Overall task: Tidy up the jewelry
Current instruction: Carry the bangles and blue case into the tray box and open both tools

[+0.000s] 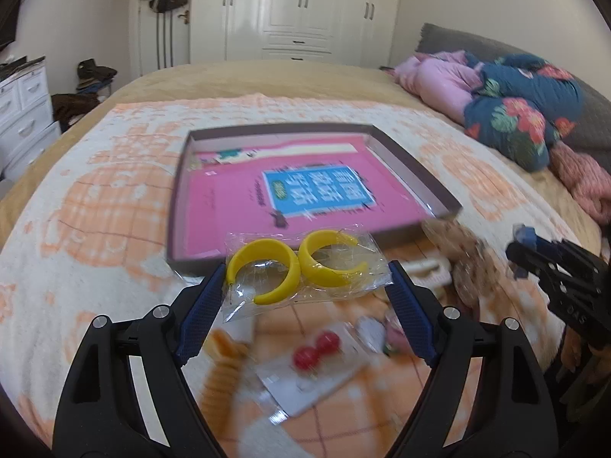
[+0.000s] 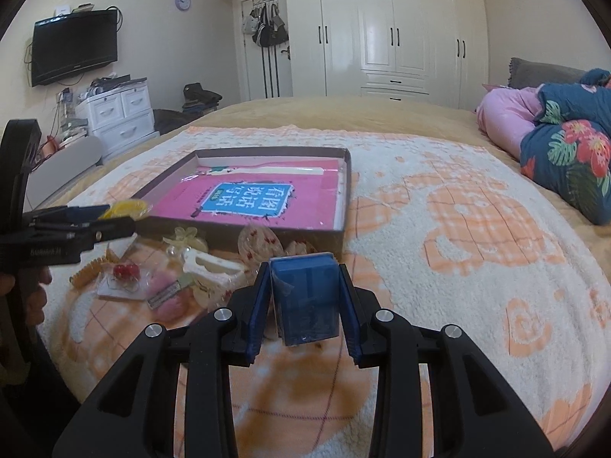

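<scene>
Fingers [image 1: 206, 297] of the left gripper [image 1: 305, 286] are pinching a clear packet of yellow hoop earrings [image 1: 301, 267] by its two ends, above the blanket [image 1: 95, 229], just in front of the shallow box [image 1: 416, 179]. Only the right wrist view is showing the right gripper [image 2: 305, 297] clamping a blue box [image 2: 305, 297]. Lying on the blanket before the shallow box: red bead earrings on a card [image 2: 124, 273], a white hair clip [image 2: 212, 267] and other packets, blurring together. Filling the shallow box: a pink book [image 2: 259, 198]. Sitting beyond: floral bedding [image 2: 569, 152], wardrobe [image 2: 382, 30]. A hand [image 2: 34, 294] is showing at the frame edge, mostly cut off.
</scene>
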